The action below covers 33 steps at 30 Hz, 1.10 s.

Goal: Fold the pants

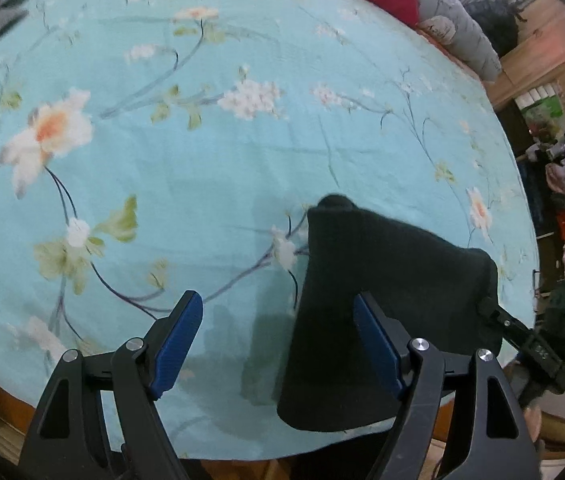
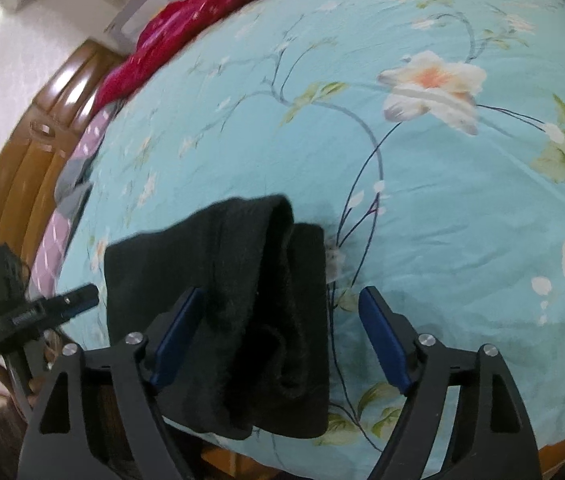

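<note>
Black pants [image 1: 382, 300] lie folded into a thick bundle on the bed [image 1: 202, 160], close to its near edge. The bed is covered by a turquoise sheet printed with white and orange flowers on thin dark stems. In the right wrist view the pants [image 2: 242, 300] show several stacked layers, with a rounded fold at the far end and a flatter layer spreading out to the left.

The left gripper [image 1: 278, 316] hovers over the near edge of the bed with its blue-padded fingers [image 1: 180, 344] spread wide apart and nothing between the pads; the pants sit partly behind its right finger, and the left finger is over bare sheet. The right gripper [image 2: 282, 312] also has its fingers apart. The bundle lies between and below them, closer to the left pad [image 2: 178, 332], and whether that pad touches the cloth cannot be told. Each gripper appears in the other's view: the right one [image 1: 522, 340] beside the right edge of the pants, the left one [image 2: 42, 312] at the left edge of the bed.

At the far side of the bed lie a crimson blanket [image 2: 186, 32] and a grey pillow [image 1: 458, 28]. A brown wooden headboard [image 2: 42, 128] stands past the left side in the right wrist view.
</note>
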### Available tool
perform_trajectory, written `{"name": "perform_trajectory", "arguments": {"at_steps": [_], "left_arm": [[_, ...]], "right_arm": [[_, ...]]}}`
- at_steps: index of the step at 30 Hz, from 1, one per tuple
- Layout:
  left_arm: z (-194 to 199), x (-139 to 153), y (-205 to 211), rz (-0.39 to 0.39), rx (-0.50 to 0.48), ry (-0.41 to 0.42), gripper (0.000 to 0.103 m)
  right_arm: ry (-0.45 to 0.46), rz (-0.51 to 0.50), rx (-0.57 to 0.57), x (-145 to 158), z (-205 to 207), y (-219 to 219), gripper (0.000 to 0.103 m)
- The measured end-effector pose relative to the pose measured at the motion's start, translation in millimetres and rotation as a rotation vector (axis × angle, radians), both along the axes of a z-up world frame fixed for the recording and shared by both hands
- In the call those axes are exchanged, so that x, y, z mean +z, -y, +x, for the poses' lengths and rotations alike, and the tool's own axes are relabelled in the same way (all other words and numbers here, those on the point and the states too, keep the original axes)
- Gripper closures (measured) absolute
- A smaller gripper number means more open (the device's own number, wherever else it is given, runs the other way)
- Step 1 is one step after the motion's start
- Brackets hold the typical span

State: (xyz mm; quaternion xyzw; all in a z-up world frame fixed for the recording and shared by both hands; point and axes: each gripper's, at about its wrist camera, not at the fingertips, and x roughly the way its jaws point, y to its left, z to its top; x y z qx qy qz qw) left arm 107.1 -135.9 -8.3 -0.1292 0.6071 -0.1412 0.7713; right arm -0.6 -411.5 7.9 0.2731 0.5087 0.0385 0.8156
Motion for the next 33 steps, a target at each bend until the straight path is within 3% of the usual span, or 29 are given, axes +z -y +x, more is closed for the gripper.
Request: {"name": "perform_trajectory", "arguments": {"at_steps": [9, 12, 14, 17, 19, 22, 27, 29, 31, 32, 33], "left_arm": [[-0.1, -14.5, 16.6, -0.030, -0.011, -0.054, 0.023], [5.0, 8.8, 17.4, -0.025, -0.018, 0.031, 0.023], [15.8, 27.2, 38.8, -0.025, -0.136, 0.079, 0.023], [27.8, 46.3, 101.5, -0.021, -0.482, 0.118, 0.022], [30.1, 49.6, 144.5, 0.039, -0.688, 0.143, 0.022], [30.7, 42.1, 190.8, 0.109, -0.872, 0.123, 0.022], [23.8, 16.7, 230.2, 0.192, -1.043, 0.059, 0.022], [19.6, 7.9, 233.8, 0.221, -1.068, 0.048, 0.022], [16.6, 3.1, 233.2, 0.234, -1.073, 0.068, 0.030], [14.7, 3.9, 232.5, 0.226, -1.074, 0.070, 0.044], [13.6, 6.0, 231.8, 0.219, -1.074, 0.071, 0.056]], "right_arm": [[-0.005, -0.010, 0.015, -5.1, 9.2, -3.1, 0.022], [0.070, -0.040, -0.043, 13.2, -6.0, 1.0, 0.022], [0.102, 0.017, -0.063, 16.6, -20.1, 2.3, 0.022], [0.075, 0.016, -0.083, 12.3, -34.3, -0.9, 0.022], [0.102, 0.012, -0.115, 11.0, -51.1, -3.6, 0.022], [0.153, 0.051, -0.190, 8.1, -81.2, -9.4, 0.022], [0.242, 0.096, -0.225, 7.2, -102.1, -22.4, 0.023], [0.258, 0.119, -0.214, 5.1, -95.7, -27.5, 0.032], [0.273, 0.150, -0.191, 2.4, -86.0, -34.8, 0.049], [0.266, 0.152, -0.185, -0.6, -80.5, -34.6, 0.051], [0.254, 0.150, -0.183, -5.9, -74.7, -35.3, 0.060]]}}
